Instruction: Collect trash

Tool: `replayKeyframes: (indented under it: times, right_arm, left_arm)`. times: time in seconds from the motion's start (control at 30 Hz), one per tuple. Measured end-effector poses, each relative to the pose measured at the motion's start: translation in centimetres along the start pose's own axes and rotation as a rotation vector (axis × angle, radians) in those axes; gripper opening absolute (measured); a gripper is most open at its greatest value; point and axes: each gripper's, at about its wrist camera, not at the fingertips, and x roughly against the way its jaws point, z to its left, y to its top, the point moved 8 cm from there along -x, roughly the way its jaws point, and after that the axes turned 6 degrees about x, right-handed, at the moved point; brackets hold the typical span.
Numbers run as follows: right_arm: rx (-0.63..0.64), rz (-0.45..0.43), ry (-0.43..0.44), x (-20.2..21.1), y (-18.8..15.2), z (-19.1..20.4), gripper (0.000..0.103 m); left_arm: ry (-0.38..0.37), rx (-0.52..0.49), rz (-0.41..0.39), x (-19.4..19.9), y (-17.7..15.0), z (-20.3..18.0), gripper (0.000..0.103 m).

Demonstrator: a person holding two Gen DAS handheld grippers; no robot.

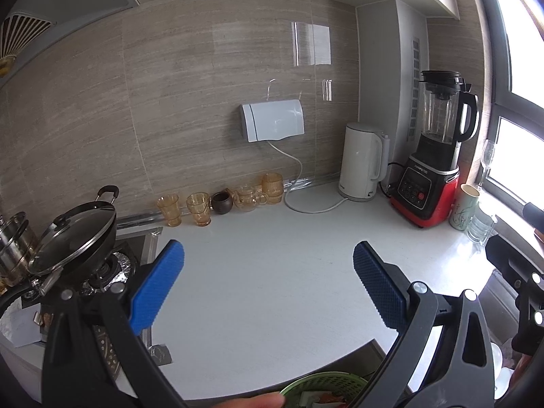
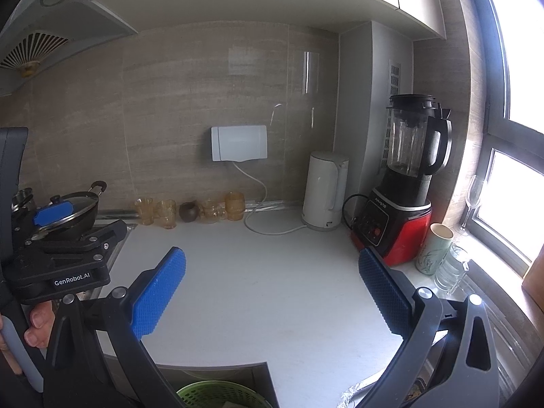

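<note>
My left gripper point(image 1: 268, 255) is open and empty, held above the white countertop point(image 1: 258, 272). My right gripper point(image 2: 272, 261) is open and empty too, above the same countertop point(image 2: 265, 272). A green slatted basket point(image 1: 323, 386) with scraps in it sits below the counter's front edge; its rim also shows in the right wrist view point(image 2: 217, 394). A crumpled piece of foil point(image 2: 357, 396) lies at the counter's front edge near my right gripper. The left gripper body point(image 2: 61, 261) shows at the left of the right wrist view.
A white kettle point(image 1: 362, 163), a red and black blender point(image 1: 431, 156), a ceramic cup point(image 1: 465, 210) and glasses stand at the back right. Several amber glasses point(image 1: 200, 209) line the wall. A lidded wok point(image 1: 78, 234) sits on the stove at the left.
</note>
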Motion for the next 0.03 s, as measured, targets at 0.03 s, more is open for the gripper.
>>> replayKeyframes:
  times: [0.03]
  right_arm:
    - [-0.002, 0.002, 0.001, -0.13, -0.04, 0.02, 0.101]
  left_arm:
    - [0.0, 0.001, 0.001, -0.11, 0.01, 0.09, 0.095]
